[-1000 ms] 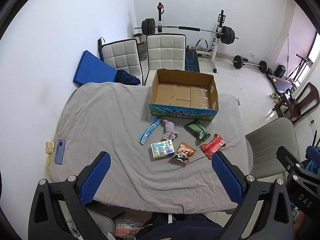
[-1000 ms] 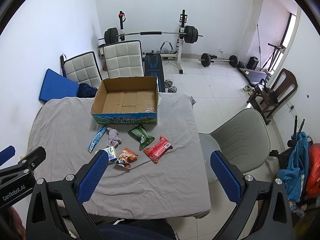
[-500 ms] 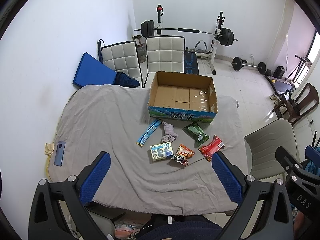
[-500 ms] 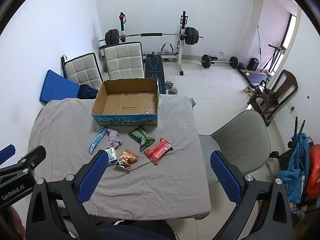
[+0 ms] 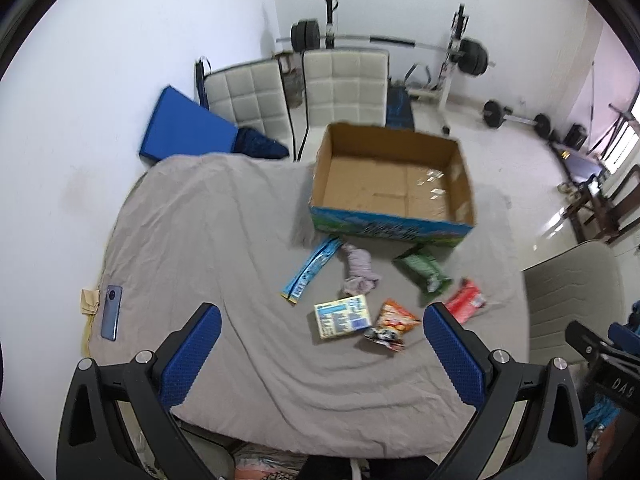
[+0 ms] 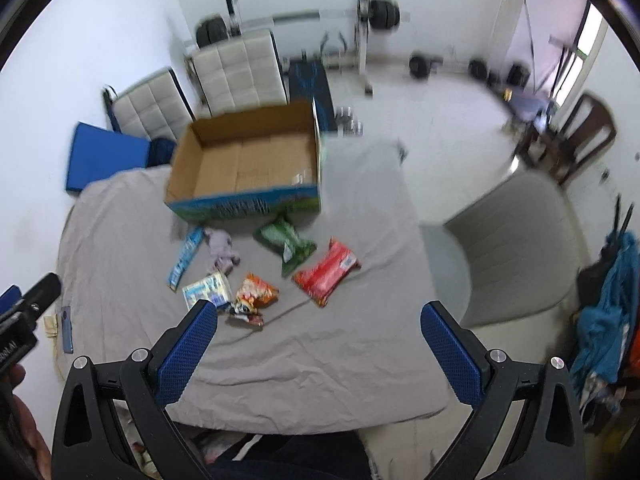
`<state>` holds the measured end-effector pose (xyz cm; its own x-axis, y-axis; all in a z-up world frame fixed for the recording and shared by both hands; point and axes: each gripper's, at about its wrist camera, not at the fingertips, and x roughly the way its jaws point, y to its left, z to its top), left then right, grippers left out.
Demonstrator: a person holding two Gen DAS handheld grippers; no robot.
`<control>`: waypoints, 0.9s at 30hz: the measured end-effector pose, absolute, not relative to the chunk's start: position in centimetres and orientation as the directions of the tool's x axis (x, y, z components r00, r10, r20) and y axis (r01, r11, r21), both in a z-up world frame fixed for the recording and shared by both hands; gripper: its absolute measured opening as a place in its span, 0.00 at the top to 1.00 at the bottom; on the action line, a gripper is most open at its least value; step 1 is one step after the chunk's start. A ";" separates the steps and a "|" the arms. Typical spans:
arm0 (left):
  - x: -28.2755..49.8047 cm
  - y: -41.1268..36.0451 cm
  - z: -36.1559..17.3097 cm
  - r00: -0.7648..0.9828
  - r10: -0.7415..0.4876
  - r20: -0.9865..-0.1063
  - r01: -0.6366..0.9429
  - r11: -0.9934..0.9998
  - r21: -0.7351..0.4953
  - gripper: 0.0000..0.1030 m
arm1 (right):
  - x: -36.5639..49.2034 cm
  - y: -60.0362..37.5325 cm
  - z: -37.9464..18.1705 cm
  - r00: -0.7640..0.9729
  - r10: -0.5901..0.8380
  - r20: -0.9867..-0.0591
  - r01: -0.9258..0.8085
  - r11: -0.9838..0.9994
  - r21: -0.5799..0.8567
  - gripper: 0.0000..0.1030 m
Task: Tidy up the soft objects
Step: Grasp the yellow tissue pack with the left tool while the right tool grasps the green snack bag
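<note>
I have both grippers held high above the near edge of the desk (image 5: 200, 240), which is draped in a grey cloth. My left gripper (image 5: 320, 356) has its blue pads spread wide with nothing between them, and my right gripper (image 6: 318, 350) is equally wide apart and empty. The open cardboard box (image 5: 390, 184) sits at the far edge of the desk, right of centre, and its inside looks bare. Just in front of it lies a loose cluster: a long blue packet (image 5: 310, 270) angled toward the box's near left corner, a crumpled pale purple cloth (image 5: 360, 270) beside it, a green snack bag (image 5: 424, 270) near the box's near right corner, a red snack packet (image 6: 326, 270) toward the desk's right edge, a small blue-and-white pack (image 5: 342, 317) and an orange snack bag (image 5: 392, 324) side by side nearest me. A phone (image 5: 111, 312) rests at the left edge of the desk, well apart from the rest. The right wrist view is blurred.
</note>
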<state>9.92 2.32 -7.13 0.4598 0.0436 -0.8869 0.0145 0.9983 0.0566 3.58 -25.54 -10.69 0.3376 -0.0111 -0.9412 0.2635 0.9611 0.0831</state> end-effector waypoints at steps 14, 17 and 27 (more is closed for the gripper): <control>19.7 2.5 -30.6 -0.014 -0.046 -0.999 -0.055 0.997 -0.045 0.00 | 17.9 -24.6 -32.5 0.064 -0.013 -0.998 0.166 0.986 -0.002 0.00; 20.5 2.5 -34.3 -0.096 -0.101 -0.990 -0.109 0.990 -0.090 0.00 | 21.5 -22.7 -35.0 0.067 -0.030 -0.997 0.063 0.998 -0.026 0.01; 20.8 1.5 -41.3 -0.230 -0.140 -0.963 -0.175 0.979 -0.101 0.00 | 26.8 -18.6 -41.9 0.005 -0.068 -0.998 -0.079 0.995 -0.068 0.15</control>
